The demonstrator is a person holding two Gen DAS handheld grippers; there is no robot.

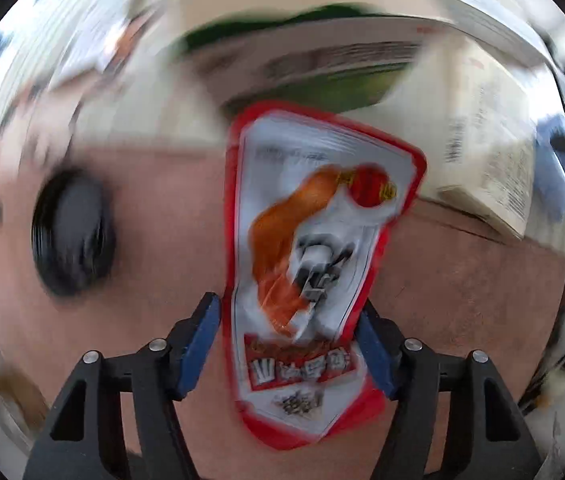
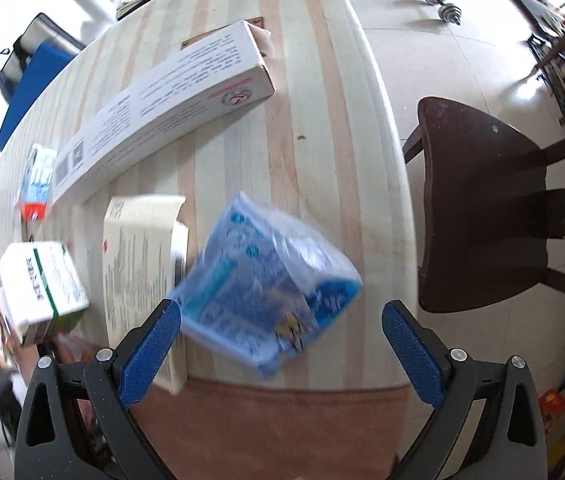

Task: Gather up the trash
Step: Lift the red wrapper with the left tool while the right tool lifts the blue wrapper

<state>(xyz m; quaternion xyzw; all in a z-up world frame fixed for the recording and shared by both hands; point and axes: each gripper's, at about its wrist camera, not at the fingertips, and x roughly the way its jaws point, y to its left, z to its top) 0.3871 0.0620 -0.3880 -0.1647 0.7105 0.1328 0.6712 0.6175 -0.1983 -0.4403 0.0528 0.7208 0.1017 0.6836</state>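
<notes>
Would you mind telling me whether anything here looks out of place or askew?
Yes. The blue packet sits tilted between the open right gripper, touching neither finger, blurred as if dropping. The left gripper pinches a crumpled red wrapper. A long white box lies diagonally across the table.

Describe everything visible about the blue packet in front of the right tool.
The blue packet is a soft, glossy plastic pouch, blue with white print and a small yellow-and-black mark near its lower edge; motion blur hides the lettering. It looks crinkled and puffy, tilted with one corner pointing down. It sits between the open fingers of the right tool, touching neither pad as far as can be seen, apparently in mid-air over the edge of the wooden table. It overlaps a cream box beside it.
</notes>
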